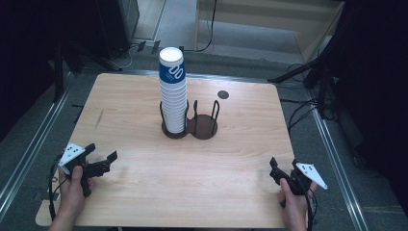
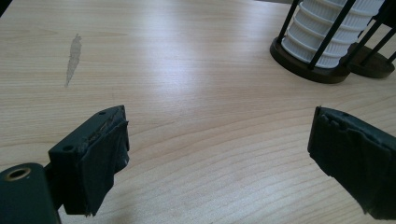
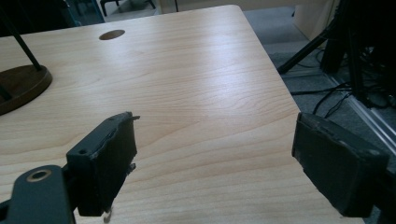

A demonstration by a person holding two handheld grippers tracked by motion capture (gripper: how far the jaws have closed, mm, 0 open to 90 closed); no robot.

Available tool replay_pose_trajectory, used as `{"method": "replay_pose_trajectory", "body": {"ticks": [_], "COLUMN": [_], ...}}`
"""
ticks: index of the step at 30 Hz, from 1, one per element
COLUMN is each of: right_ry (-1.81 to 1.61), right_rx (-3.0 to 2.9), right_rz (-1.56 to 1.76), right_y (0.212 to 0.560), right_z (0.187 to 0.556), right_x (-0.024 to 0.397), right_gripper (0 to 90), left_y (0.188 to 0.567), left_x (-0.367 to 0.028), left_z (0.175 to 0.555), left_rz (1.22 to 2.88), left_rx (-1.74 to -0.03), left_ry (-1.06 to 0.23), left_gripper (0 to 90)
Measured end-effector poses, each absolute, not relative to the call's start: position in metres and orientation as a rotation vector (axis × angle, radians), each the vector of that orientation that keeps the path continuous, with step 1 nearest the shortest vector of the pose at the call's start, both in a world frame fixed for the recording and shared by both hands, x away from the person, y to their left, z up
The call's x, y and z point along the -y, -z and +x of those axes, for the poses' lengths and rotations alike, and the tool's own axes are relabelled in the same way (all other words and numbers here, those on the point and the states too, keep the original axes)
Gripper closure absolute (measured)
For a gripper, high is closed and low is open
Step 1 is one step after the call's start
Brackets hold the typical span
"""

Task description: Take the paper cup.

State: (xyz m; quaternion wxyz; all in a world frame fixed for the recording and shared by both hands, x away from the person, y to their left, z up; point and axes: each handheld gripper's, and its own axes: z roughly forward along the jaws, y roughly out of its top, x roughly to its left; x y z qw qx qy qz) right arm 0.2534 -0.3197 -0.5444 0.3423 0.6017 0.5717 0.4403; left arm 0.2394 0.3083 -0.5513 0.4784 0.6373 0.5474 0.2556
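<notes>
Cups [image 1: 172,96] stacked tall and upright in left ring of dark holder [image 1: 206,129], mid-table toward far edge — long axis vertical. Ahead and right of left gripper [image 1: 102,157], ahead and left of right gripper [image 1: 281,169]; left looks slightly nearer. Both well short of stack, jaws spread wide, holding nothing.

A lab or studio: bare wooden table [image 1: 144,192], black tripod legs [image 1: 308,70], loose cables [image 1: 308,113] on grey floor.

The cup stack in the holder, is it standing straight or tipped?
Upright. The cup stack rises straight from the holder's left ring, between its black rods; the right ring is empty.
</notes>
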Motion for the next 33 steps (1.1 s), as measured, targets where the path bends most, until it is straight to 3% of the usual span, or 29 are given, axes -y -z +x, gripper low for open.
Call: {"method": "replay_pose_trajectory", "body": {"ticks": [33], "right_ry": [-1.146], "right_rx": [-1.571], "right_rz": [1.51], "right_y": [0.506], "right_z": [0.279], "right_x": [0.256], "right_gripper": [13.7], "left_y": [0.551], "left_x": [-0.306], "left_z": [0.244], "left_rz": [1.557], "left_rx": [-1.361], "left_ry": [-0.615], "left_gripper": [6.1]}}
